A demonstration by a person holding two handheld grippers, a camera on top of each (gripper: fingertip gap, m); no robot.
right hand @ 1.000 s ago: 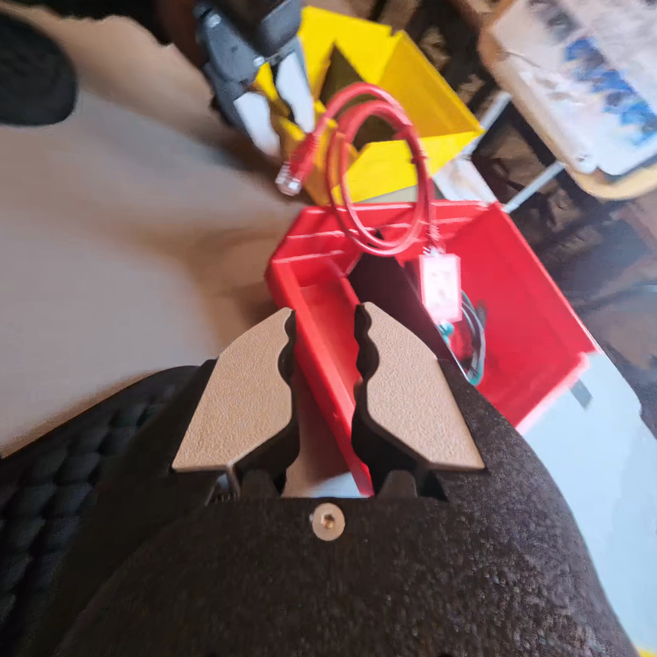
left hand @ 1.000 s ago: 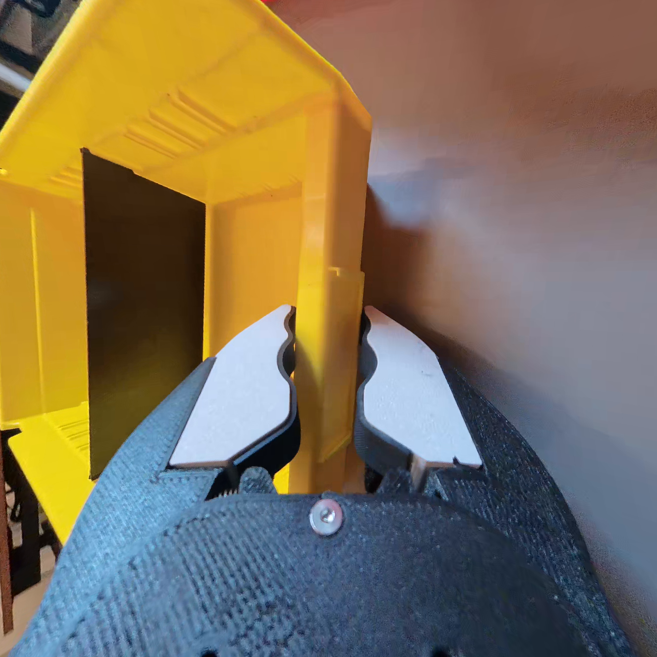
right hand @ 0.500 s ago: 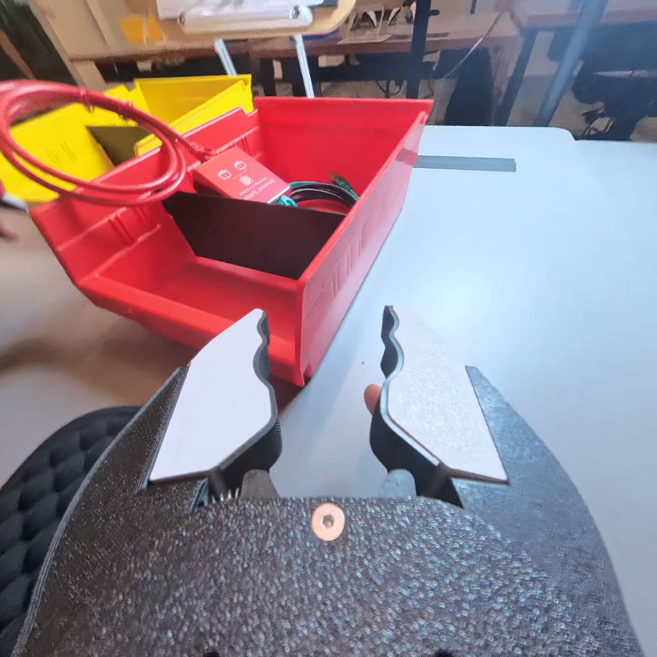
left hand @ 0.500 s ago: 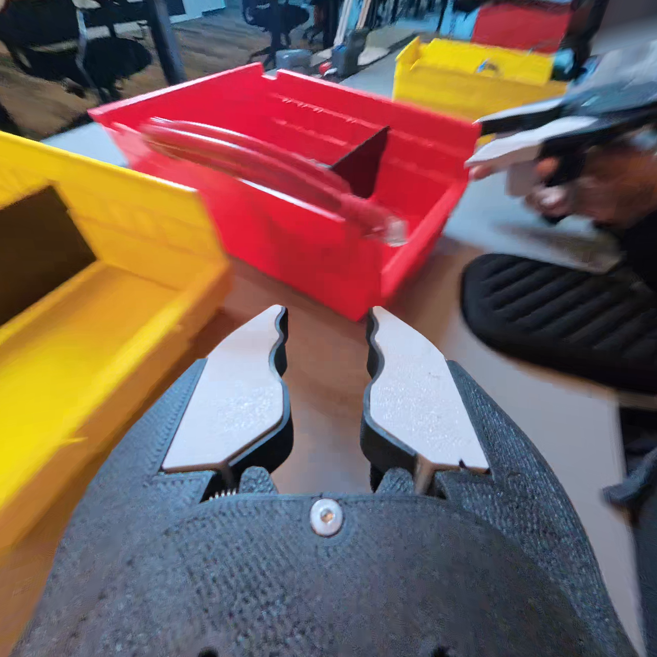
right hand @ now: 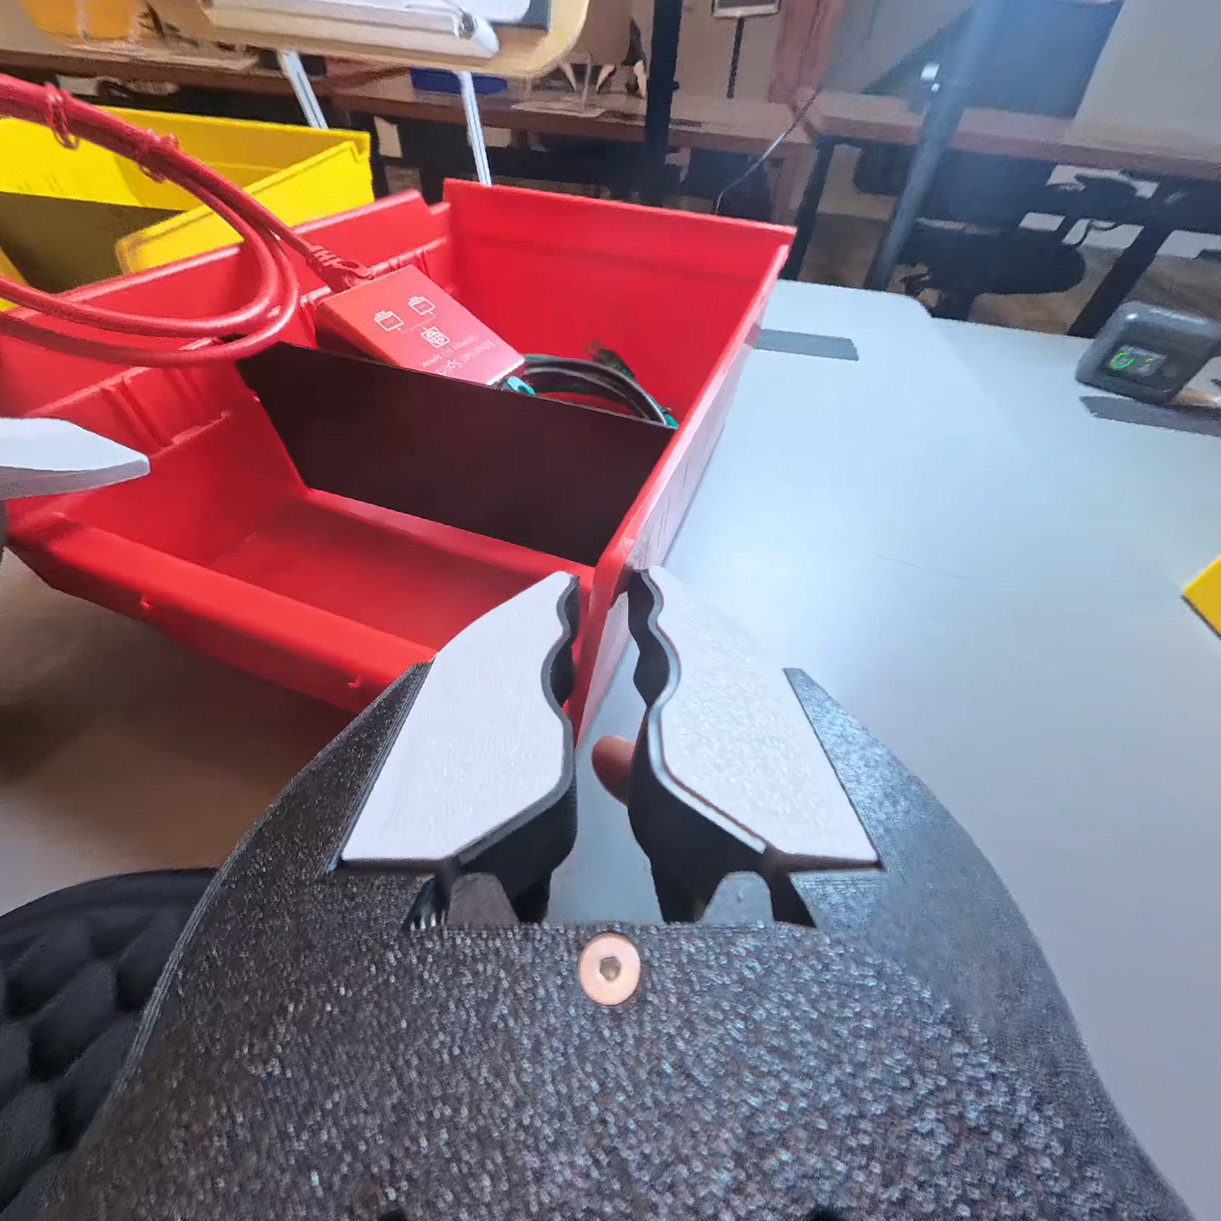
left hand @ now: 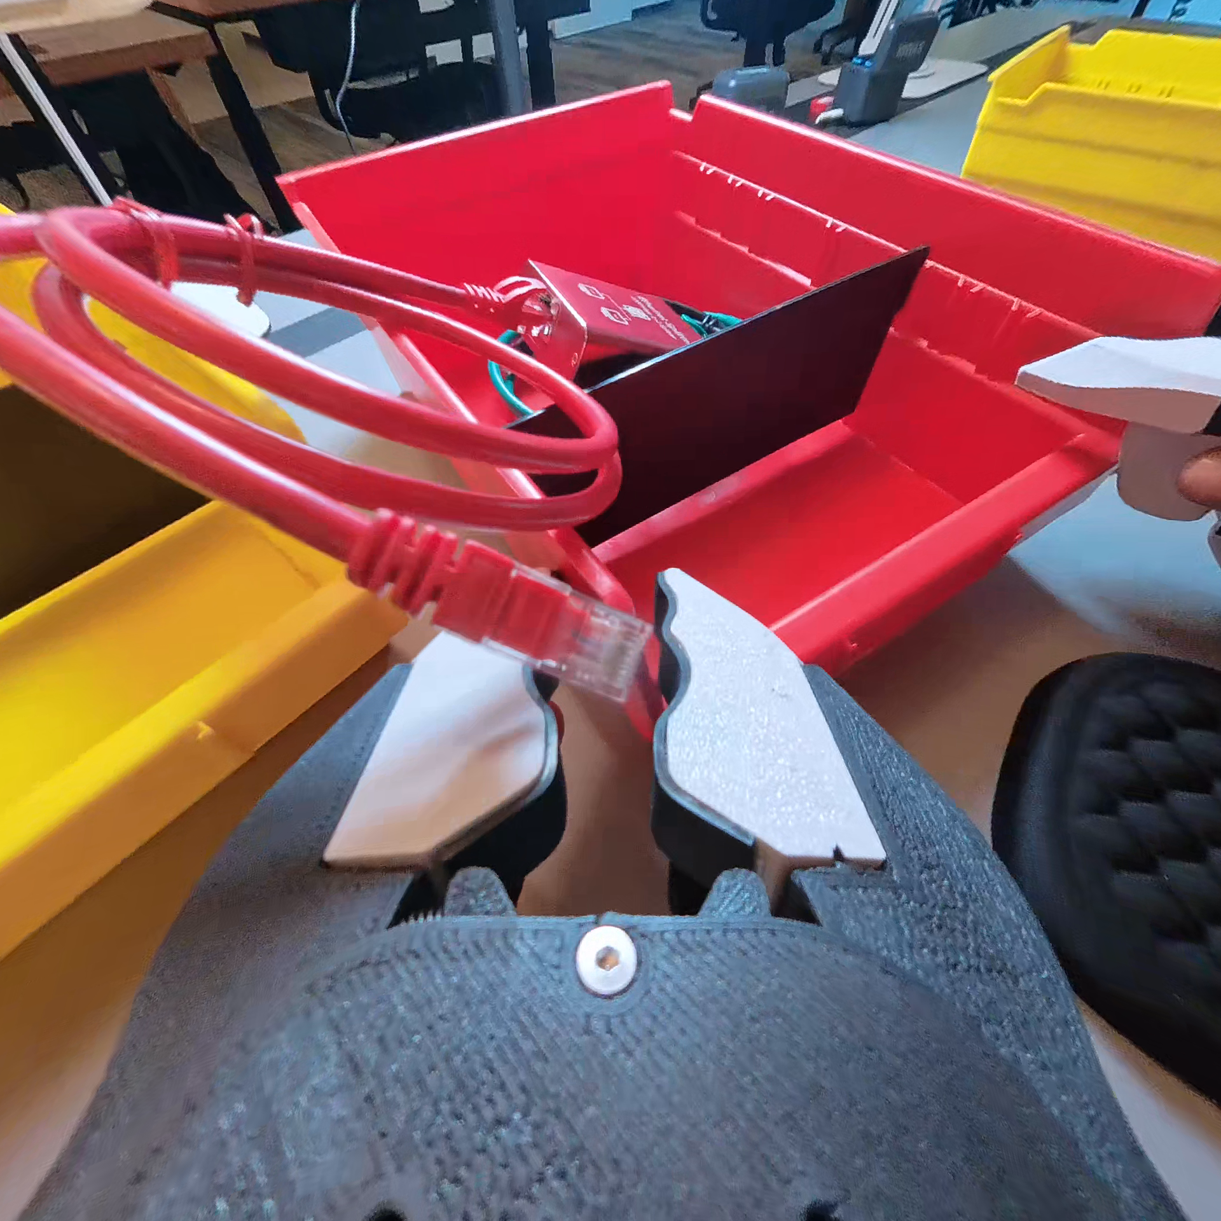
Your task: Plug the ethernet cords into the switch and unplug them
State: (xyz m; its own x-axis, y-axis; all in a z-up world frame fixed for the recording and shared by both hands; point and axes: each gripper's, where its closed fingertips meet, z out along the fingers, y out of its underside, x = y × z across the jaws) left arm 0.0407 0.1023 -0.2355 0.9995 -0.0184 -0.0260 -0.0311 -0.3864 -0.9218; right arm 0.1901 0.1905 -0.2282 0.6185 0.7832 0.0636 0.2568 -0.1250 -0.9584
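The left gripper (left hand: 604, 667) sits low over the table with its fingers parted and nothing clamped between them; the clear plug (left hand: 598, 644) of the red ethernet cord (left hand: 317, 423) hangs right at the fingertips, touching or nearly touching the right finger, but it is not pinched. The cord runs back from that plug in a tied coil that floats above the gap between the yellow bin (left hand: 152, 667) and the red bin (left hand: 859, 370), its far end plugged into the small red switch (left hand: 614, 314). That stiff coil, anchored at the switch, seems to be what holds the loose plug up in the air.

The right gripper (right hand: 604, 634) straddles the near corner wall of the red bin, one finger inside and one outside, the fingers narrowed around the wall; whether they actually press on it I cannot tell. Placed so, it looks meant to steady the bin while the other side works the cord.

The switch lies tilted in the rear compartment, behind the black divider (right hand: 456, 456), on top of a darker green cord (right hand: 594, 380). The front compartment holds nothing. A grey table (right hand: 925, 528) carries the bins, with a black padded cushion (left hand: 1116, 813) near the person.
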